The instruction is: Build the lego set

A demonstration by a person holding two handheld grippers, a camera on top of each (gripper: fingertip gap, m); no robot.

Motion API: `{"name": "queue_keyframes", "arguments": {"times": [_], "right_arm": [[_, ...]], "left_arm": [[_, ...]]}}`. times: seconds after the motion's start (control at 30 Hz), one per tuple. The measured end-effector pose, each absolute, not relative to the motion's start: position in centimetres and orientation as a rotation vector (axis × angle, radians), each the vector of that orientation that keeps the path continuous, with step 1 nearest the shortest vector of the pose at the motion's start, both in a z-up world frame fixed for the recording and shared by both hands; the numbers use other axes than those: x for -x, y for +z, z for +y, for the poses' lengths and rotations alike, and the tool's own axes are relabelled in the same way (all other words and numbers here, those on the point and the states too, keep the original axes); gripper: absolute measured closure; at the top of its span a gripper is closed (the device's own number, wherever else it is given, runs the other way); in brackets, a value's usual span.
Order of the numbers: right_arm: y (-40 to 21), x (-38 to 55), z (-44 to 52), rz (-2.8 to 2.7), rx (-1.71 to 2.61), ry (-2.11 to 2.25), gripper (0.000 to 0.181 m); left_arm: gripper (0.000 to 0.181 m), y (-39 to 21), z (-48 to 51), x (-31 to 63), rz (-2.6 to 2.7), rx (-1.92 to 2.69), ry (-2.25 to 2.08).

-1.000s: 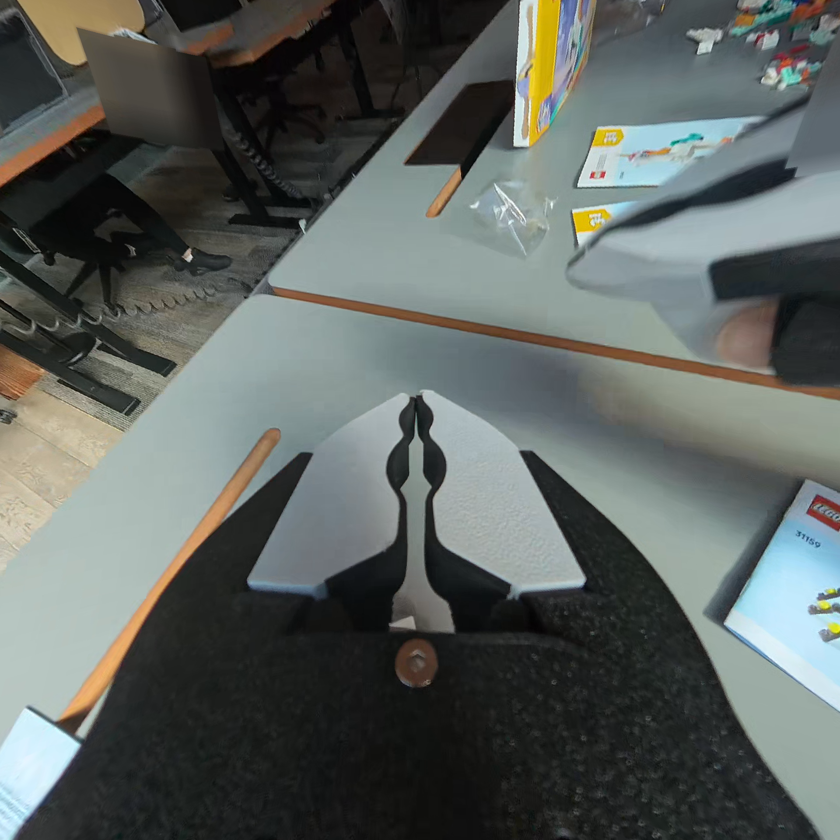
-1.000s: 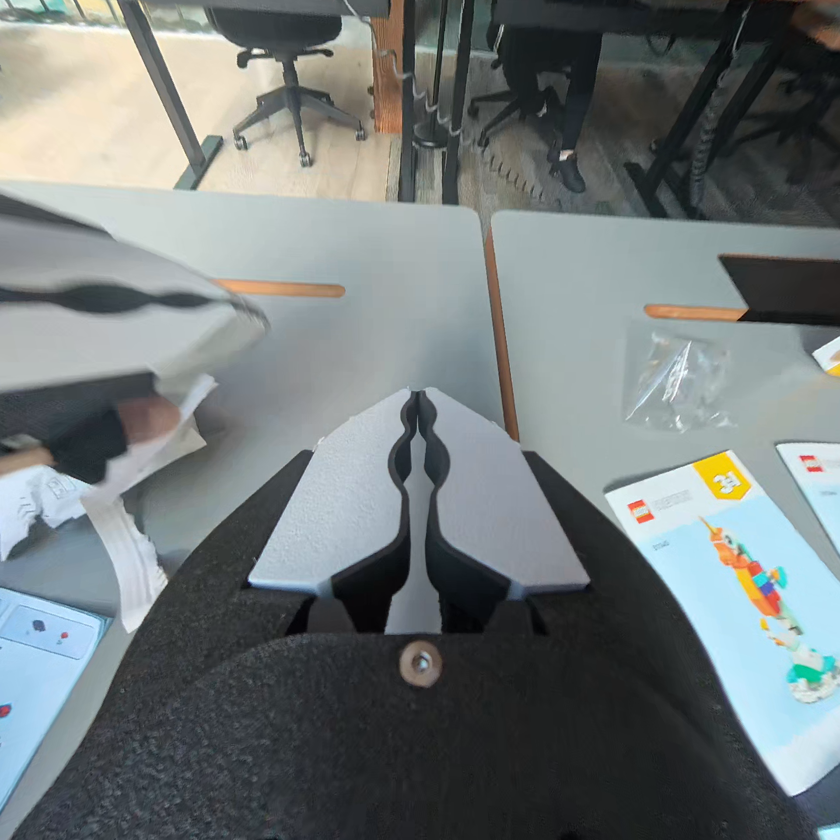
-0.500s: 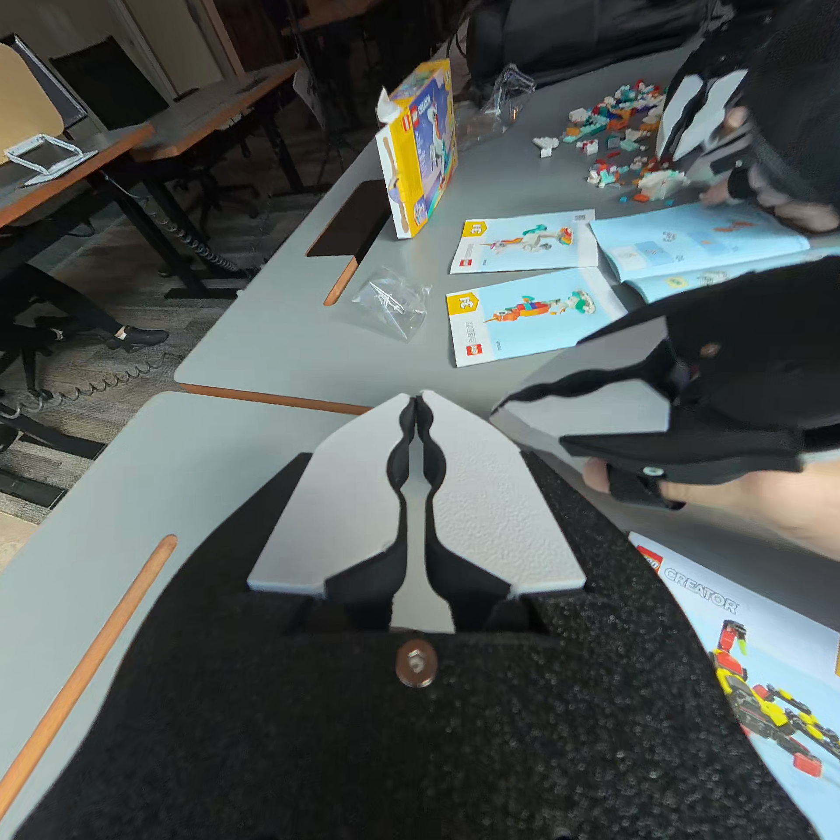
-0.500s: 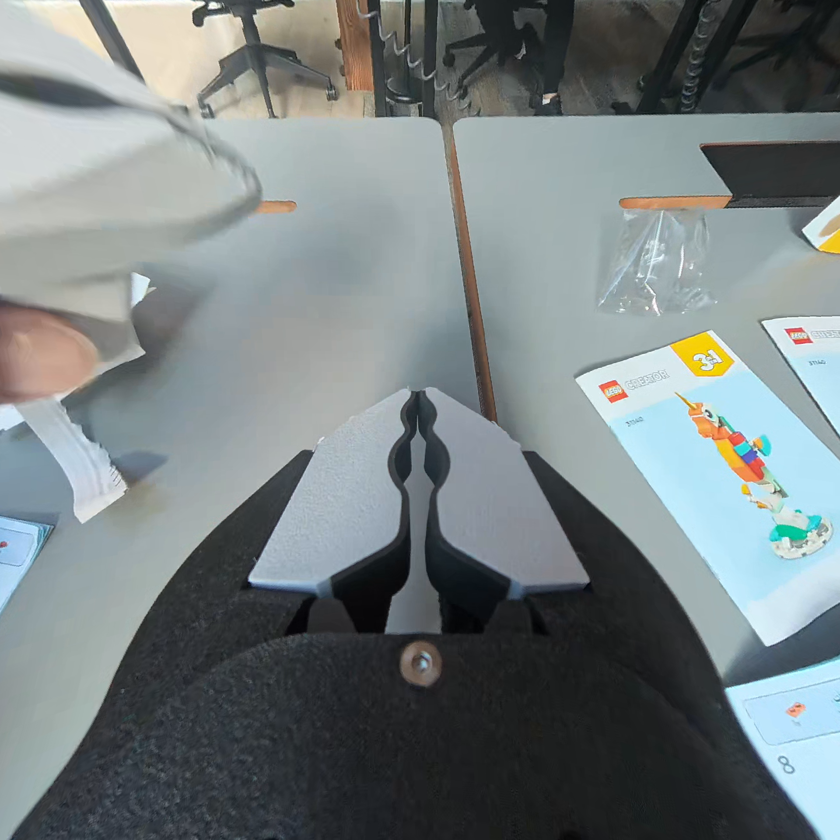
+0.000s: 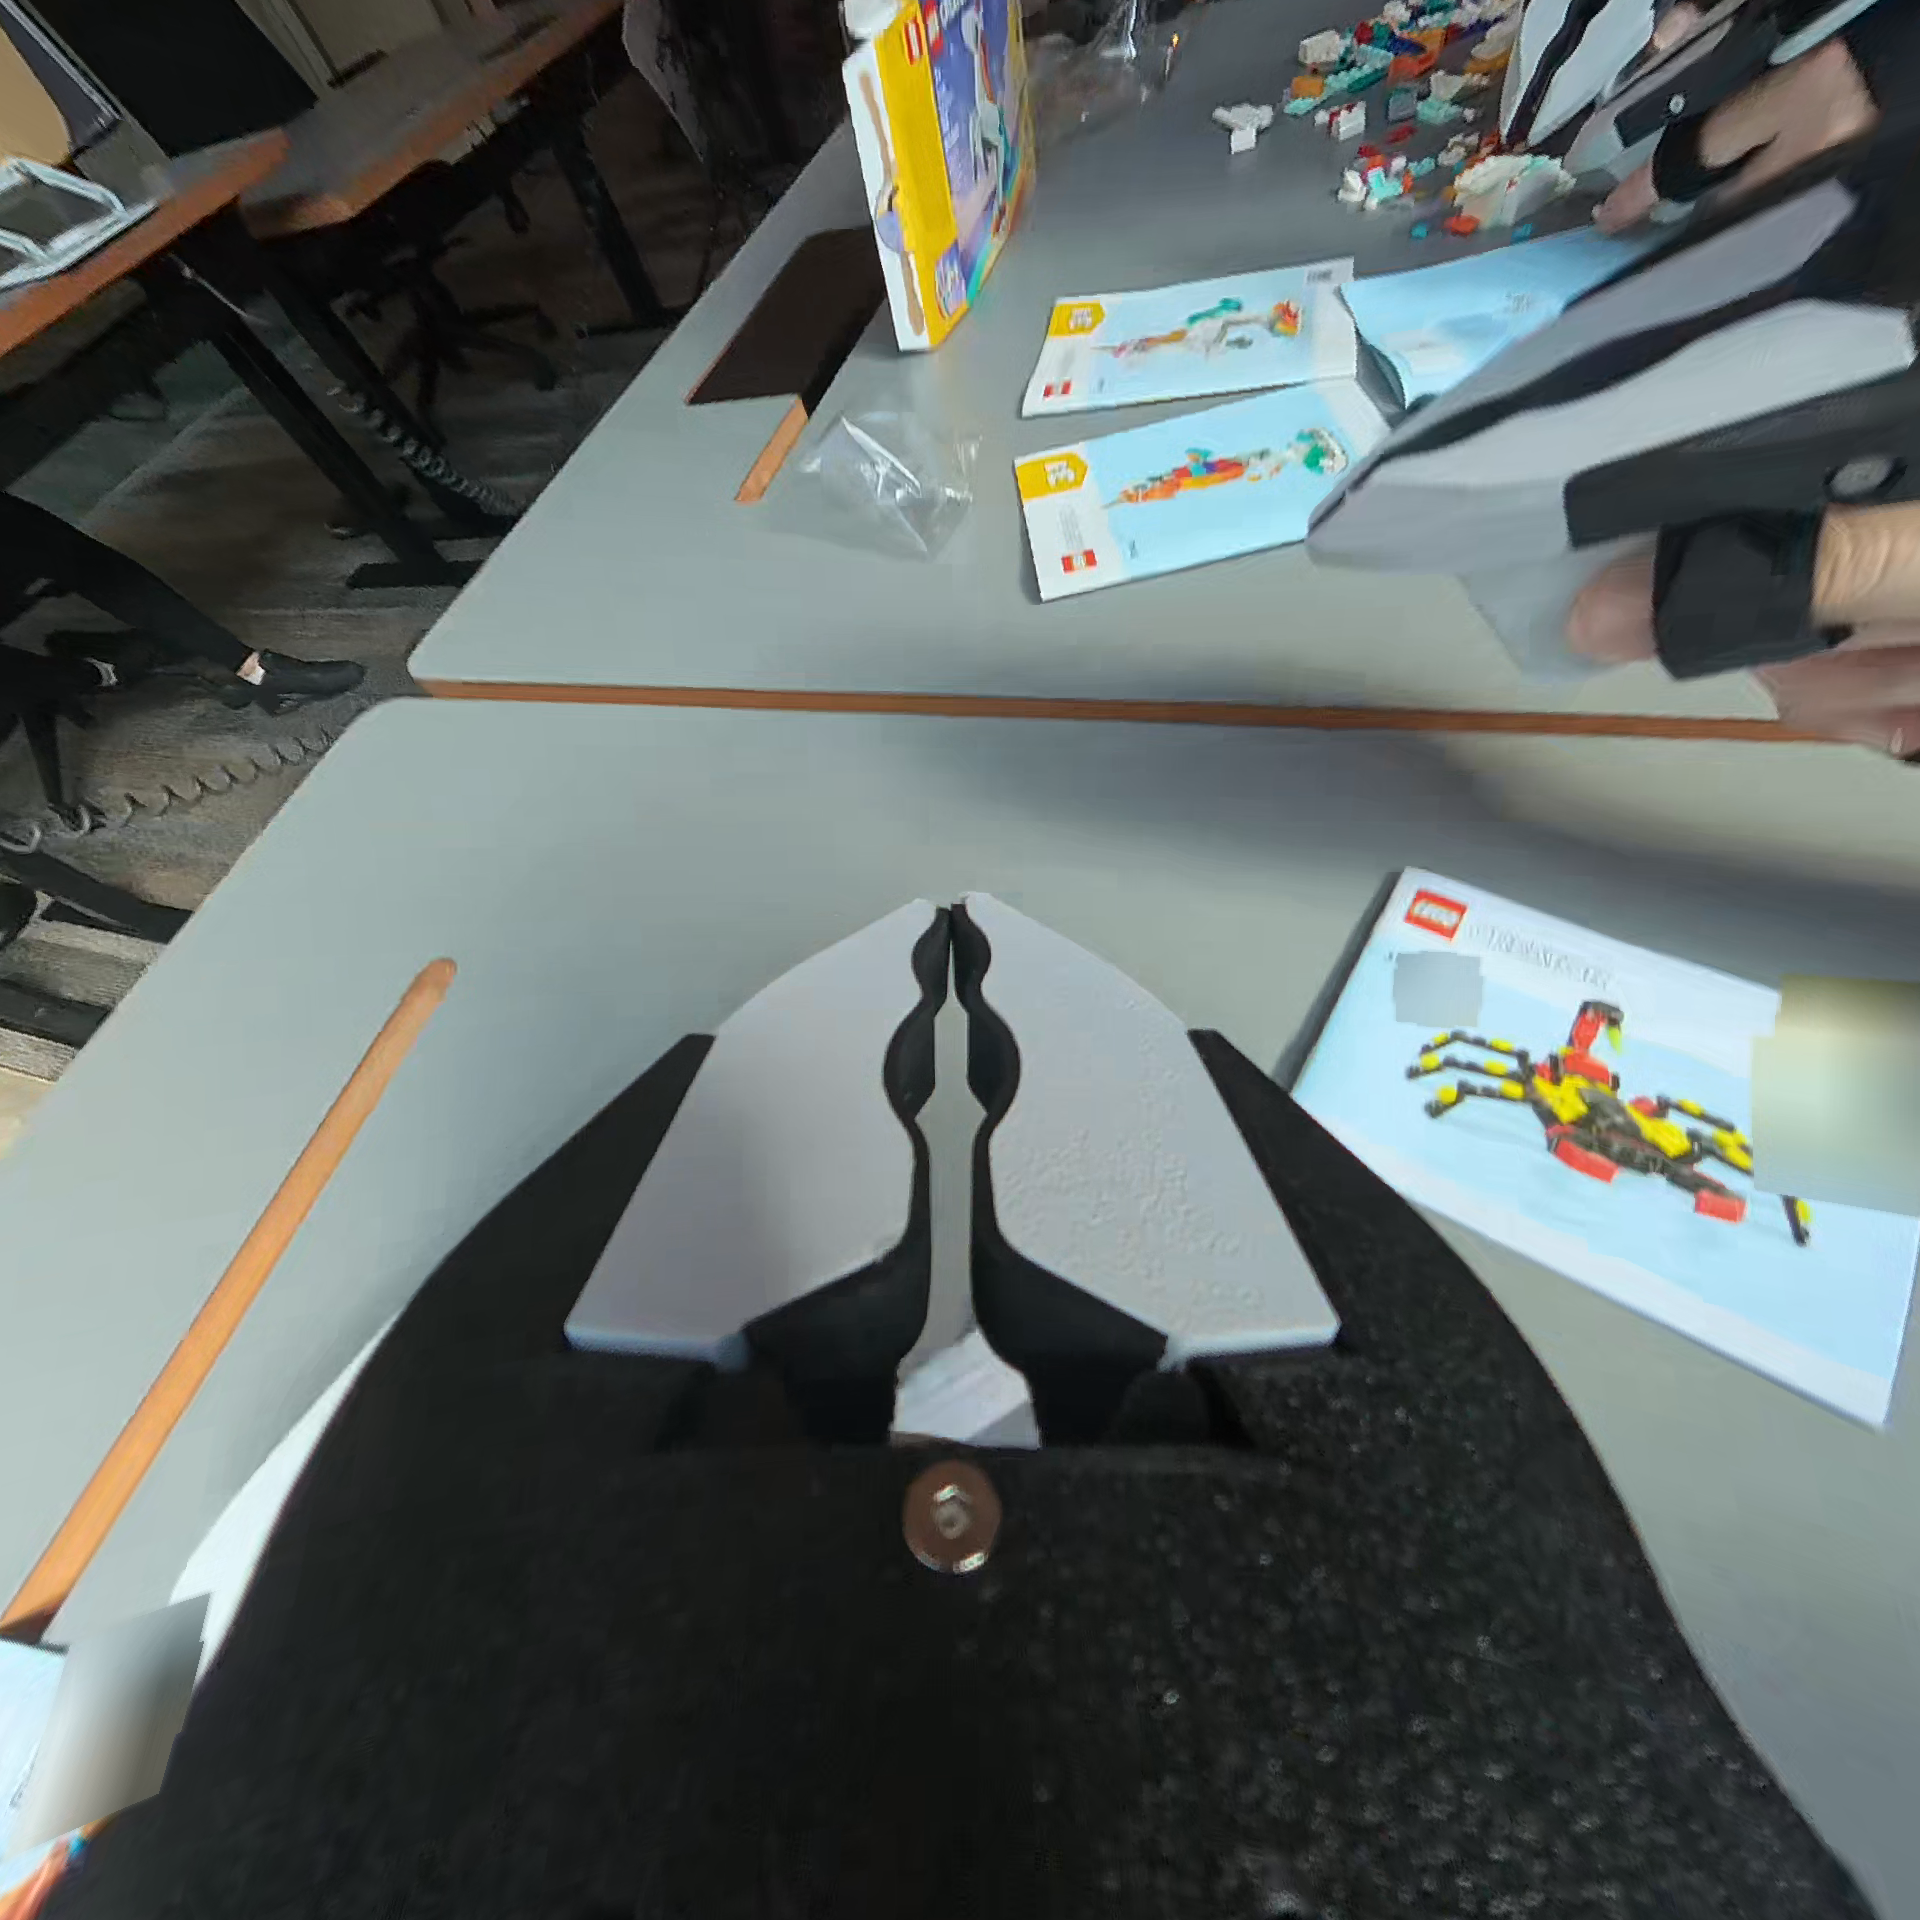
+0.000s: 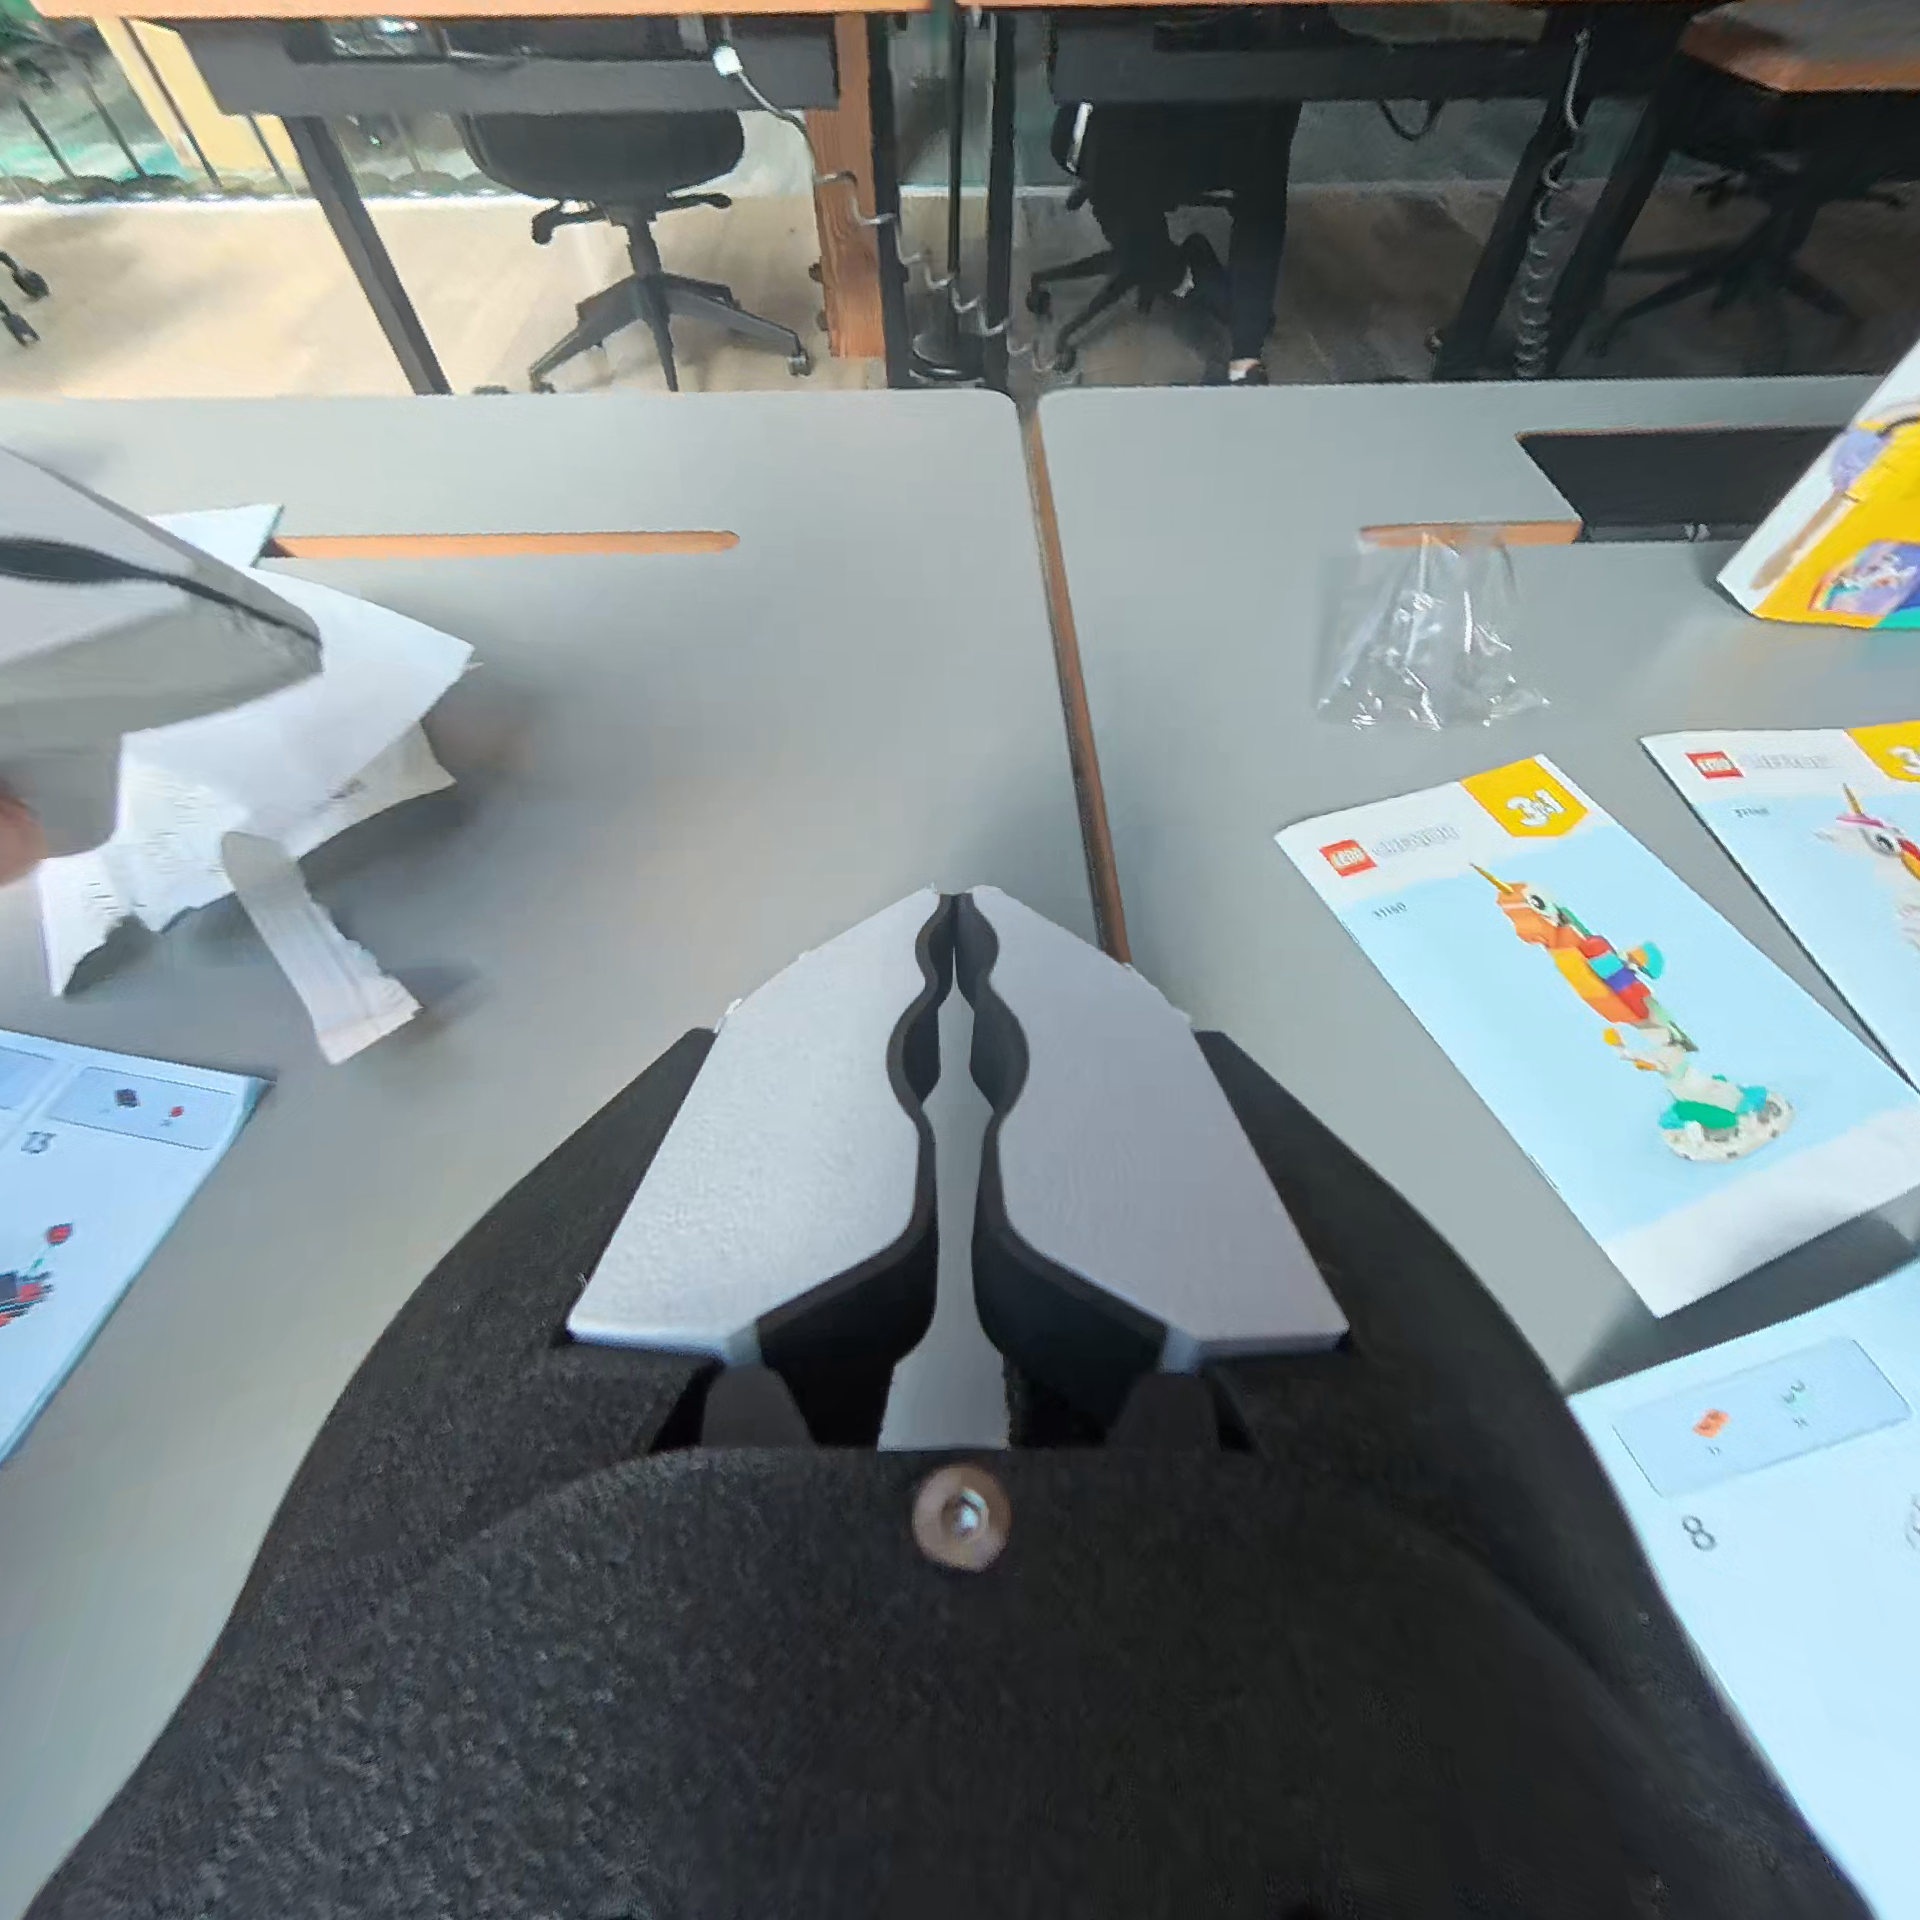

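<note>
My left gripper (image 5: 951, 914) is shut with nothing between its tips, above the near grey table (image 5: 623, 852). A scorpion instruction booklet (image 5: 1579, 1122) lies to its right. My right gripper (image 6: 954, 909) is shut and empty, over the seam between the two tables. It also shows in the left wrist view (image 5: 1340, 530), held in a gloved hand. Loose Lego bricks (image 5: 1423, 135) lie in a pile on the far table, with another gripper beside them. A booklet with an orange figure (image 6: 1590, 1018) lies right of my right gripper.
A yellow Lego box (image 5: 945, 156) stands on the far table, with an empty clear plastic bag (image 5: 883, 478) and a second booklet (image 5: 1184, 332) nearby. Torn white paper (image 6: 260, 748) lies under the left gripper (image 6: 156, 623). Open booklets (image 6: 94, 1174) lie at both sides. Office chairs stand beyond. Tip to tip, the grippers are about 12 cm apart.
The left gripper has drawn back over the near table, so the scorpion booklet shows in full. The right gripper has tilted up, showing more of the room. Both stay shut.
</note>
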State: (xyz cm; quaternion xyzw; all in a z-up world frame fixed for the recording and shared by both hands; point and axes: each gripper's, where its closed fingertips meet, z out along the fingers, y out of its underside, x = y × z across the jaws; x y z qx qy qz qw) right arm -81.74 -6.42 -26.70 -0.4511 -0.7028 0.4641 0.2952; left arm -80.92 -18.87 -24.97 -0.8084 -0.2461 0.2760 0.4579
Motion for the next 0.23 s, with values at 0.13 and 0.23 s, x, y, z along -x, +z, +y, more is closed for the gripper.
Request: {"name": "queue_keyframes", "arguments": {"times": [0.13,0.23], "right_arm": [[-25.7,78.6,-13.9,-2.11,0.936,1.348,0.181],[-27.7,73.8,-18.1,-2.363,0.681,1.353,0.168]], "left_arm": [[0.181,-29.1,-24.5,76.7,-0.58,2.106,0.58],[0.171,-30.9,-27.3,71.4,-0.448,2.198,0.425]]}}
